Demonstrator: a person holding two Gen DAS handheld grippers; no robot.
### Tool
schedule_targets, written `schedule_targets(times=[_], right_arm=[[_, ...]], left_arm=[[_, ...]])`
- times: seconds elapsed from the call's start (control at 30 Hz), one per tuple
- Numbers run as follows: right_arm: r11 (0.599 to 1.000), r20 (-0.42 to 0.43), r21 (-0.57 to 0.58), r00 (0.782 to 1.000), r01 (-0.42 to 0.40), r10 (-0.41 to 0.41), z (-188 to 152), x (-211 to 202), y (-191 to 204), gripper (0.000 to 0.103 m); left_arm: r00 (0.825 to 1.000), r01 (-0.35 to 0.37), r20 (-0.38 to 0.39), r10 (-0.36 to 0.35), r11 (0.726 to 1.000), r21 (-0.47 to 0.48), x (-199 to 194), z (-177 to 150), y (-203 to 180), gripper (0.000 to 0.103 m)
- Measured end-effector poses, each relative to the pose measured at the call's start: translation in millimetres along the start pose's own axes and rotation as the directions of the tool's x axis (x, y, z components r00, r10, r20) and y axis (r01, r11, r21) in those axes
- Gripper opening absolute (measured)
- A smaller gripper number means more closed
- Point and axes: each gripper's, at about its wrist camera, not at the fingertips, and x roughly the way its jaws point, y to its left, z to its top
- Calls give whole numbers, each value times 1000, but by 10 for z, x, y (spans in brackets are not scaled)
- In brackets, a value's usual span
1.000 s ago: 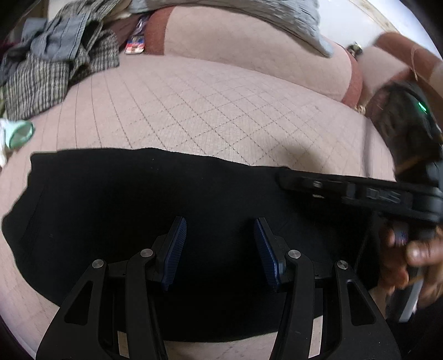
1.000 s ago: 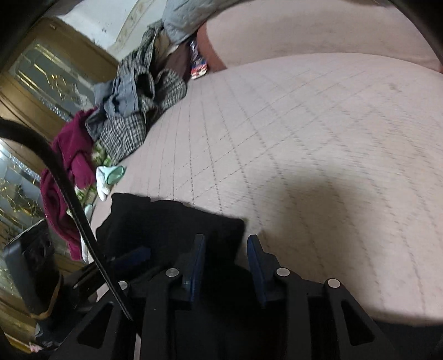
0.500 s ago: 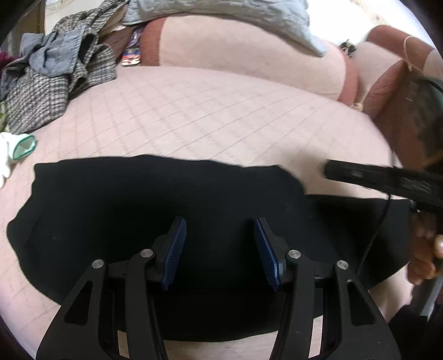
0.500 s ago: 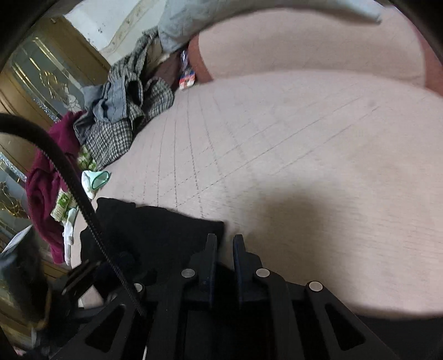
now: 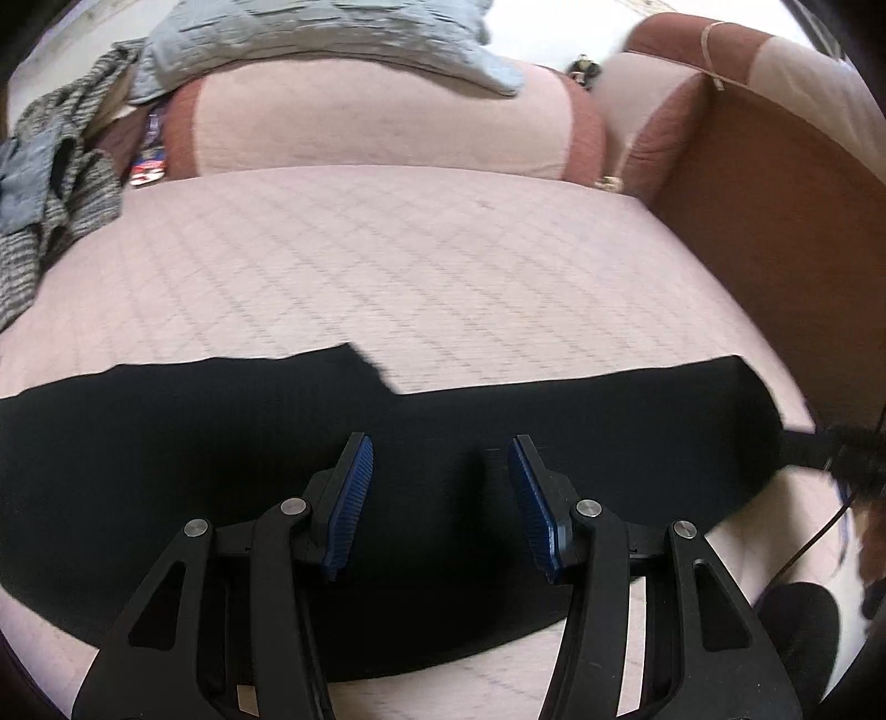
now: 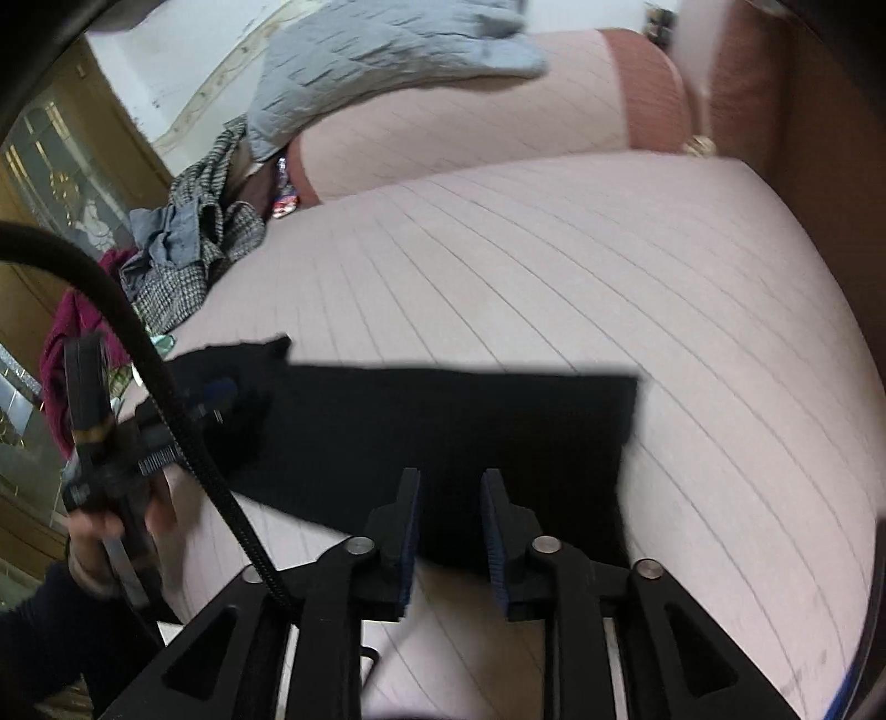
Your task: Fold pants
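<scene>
Black pants (image 5: 221,443) lie flat along the front of a pink quilted sofa seat (image 5: 443,266); a folded upper layer ends in a step near the middle. They also show in the right wrist view (image 6: 443,421). My left gripper (image 5: 440,498) is open and empty, held just above the pants. My right gripper (image 6: 449,515) is open with a narrow gap, over the pants' near edge and holding nothing. The left gripper appears in the right wrist view (image 6: 216,396) at the pants' left end.
A pile of checked and grey clothes (image 6: 188,260) lies at the seat's far left. A grey garment (image 5: 332,33) drapes over the backrest (image 5: 376,127). A brown armrest (image 5: 775,210) bounds the right side. A black cable (image 6: 166,387) crosses the right wrist view.
The right gripper shut on the pants' edge, drew it out to the right, then opened and let go. The pants now lie stretched longer. The left gripper stayed open.
</scene>
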Motion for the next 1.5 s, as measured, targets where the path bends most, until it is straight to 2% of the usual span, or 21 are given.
schedule_targets(times=[0.07,0.27,0.4,0.47,0.57,0.63,0.67,0.7,0.8,0.93,1.03,1.17,1.27,1.37,1.5], right_arm=[[1000,-9,23,1000,5,-4,-158,-35,-110,37],[994,-10,103,1000,-29,30,-407,-6,-335,38],[994,35,94,998,-56,52,-417,-14,-368,40],[993,41,91,997,-73,69,-410,-26,-380,44],[995,37,63,997,-77,75,-391,-9,-373,45],[997,40,32,997,-73,72,-373,5,-359,45],[997,41,20,997,-72,71,-368,16,-350,45],[997,42,12,996,-73,72,-370,21,-345,45],[997,38,-4,996,-76,77,-386,-2,-350,45],[997,40,-23,996,-74,75,-462,-95,-427,46],[995,59,-5,994,-96,96,-508,-123,-495,46],[992,95,2,987,-127,127,-551,-87,-549,47],[989,117,2,982,-150,148,-563,-78,-590,50],[982,137,16,973,-190,186,-549,-30,-660,52],[975,156,2,963,-222,219,-514,41,-715,52]], left_arm=[[1000,19,2,-19,1000,8,-3,6,-63,51],[997,65,-49,-63,998,25,125,0,-217,51],[989,119,-91,-116,993,26,221,10,-286,51],[984,142,-107,-139,990,20,263,25,-339,51],[977,174,-121,-173,985,0,350,120,-413,51],[967,211,-139,-212,977,-19,434,191,-488,55],[961,230,-151,-230,973,-23,493,240,-549,67],[958,241,-155,-242,970,-23,523,277,-604,73],[944,290,-173,-282,957,22,629,424,-870,73],[943,291,-208,-259,947,140,798,566,-1249,73],[929,319,-262,-261,925,207,943,622,-1505,73],[924,333,-303,-235,883,331,1114,662,-1823,73],[903,376,-351,-249,853,363,1255,681,-1950,73],[891,409,-362,-273,828,383,1328,744,-2022,73],[881,437,-374,-290,800,411,1453,804,-2102,79]])
